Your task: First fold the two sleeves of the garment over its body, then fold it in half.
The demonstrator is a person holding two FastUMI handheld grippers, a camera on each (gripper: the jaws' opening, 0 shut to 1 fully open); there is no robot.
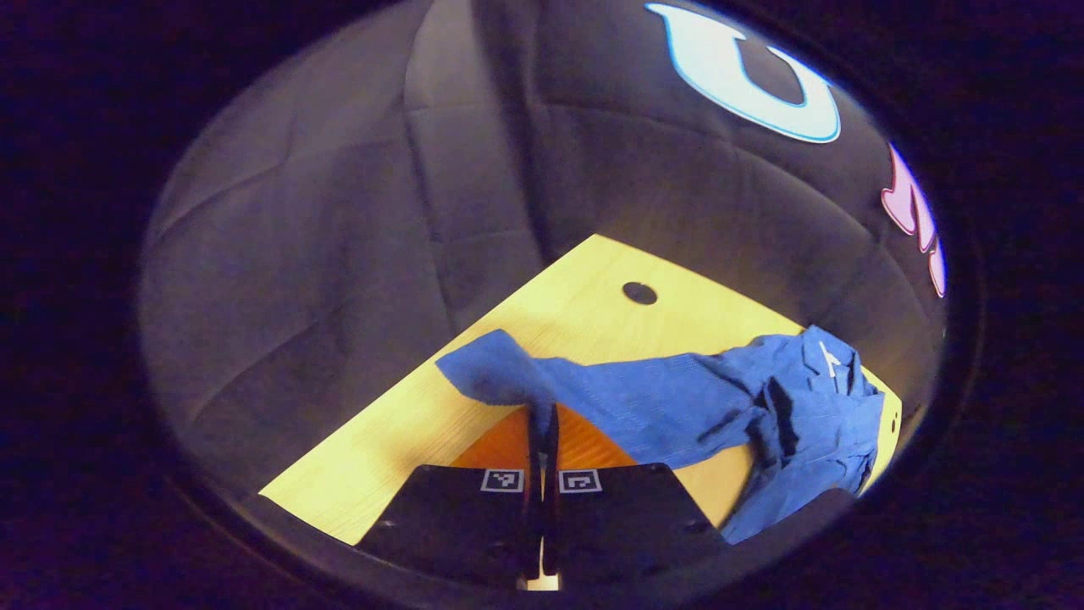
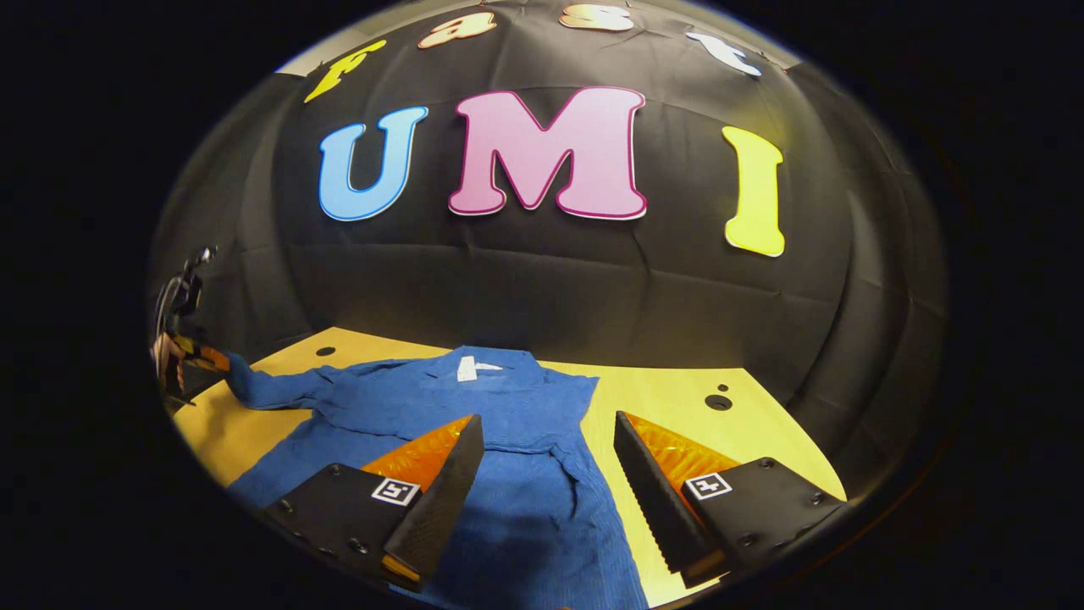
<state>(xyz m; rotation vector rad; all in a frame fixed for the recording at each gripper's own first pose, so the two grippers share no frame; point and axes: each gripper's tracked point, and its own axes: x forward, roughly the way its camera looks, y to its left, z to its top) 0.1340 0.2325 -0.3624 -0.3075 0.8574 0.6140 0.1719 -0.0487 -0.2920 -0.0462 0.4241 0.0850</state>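
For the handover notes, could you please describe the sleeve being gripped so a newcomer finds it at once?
On the yellow table lies a blue garment. Its outstretched sleeve is pinched at the cuff by the left gripper; the other sleeve lies flat, ungripped.

Left gripper [image 1: 542,424]: from here I see its two fingers pressed together, nearly no gap, pinched on the blue sleeve [image 1: 508,377] near its cuff end. Fingers run straight ahead from the bottom of the left gripper view, angled down.

Right gripper [image 2: 549,453]: fingers spread wide apart, nothing between them, tips hanging over the garment body [image 2: 508,508], contact not clear to me. Points forward and tilted down.

In the right gripper view, far left edge, I make out the left gripper [image 2: 182,339] with the holding hand [image 2: 163,356] partly visible, raised at the sleeve's end.
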